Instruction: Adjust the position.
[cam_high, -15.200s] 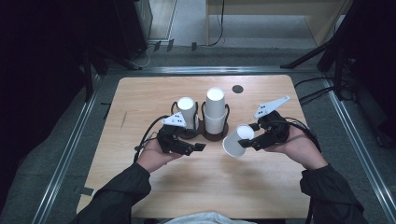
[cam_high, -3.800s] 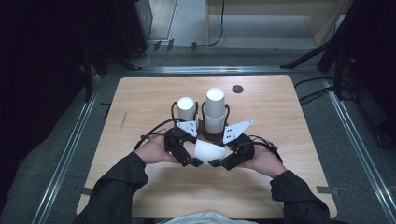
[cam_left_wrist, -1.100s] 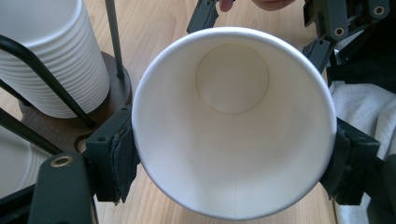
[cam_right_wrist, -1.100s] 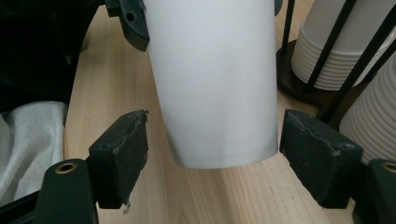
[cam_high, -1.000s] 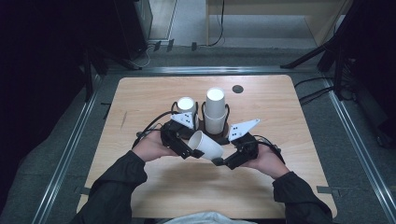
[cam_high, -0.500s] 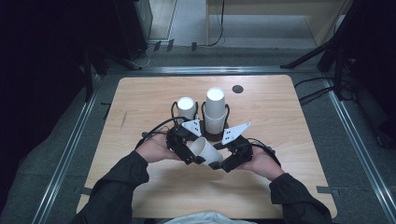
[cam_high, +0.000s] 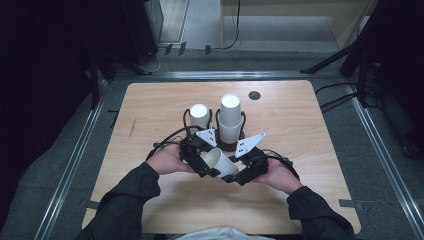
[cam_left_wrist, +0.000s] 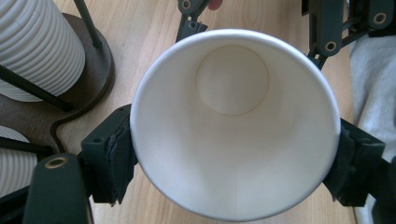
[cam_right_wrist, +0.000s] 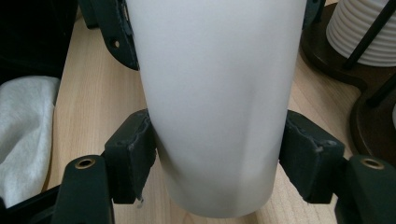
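Both grippers' jaws clamp the paper cup (cam_high: 220, 162), hiding its sides.

White paper cup (cam_high: 220, 162), empty, tilted above table.

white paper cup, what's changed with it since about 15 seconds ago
The white paper cup, then in the right claw alone beside the two dark wire cup holders, has come toward the person; now the left claw grips it too. The cup stacks stayed put.
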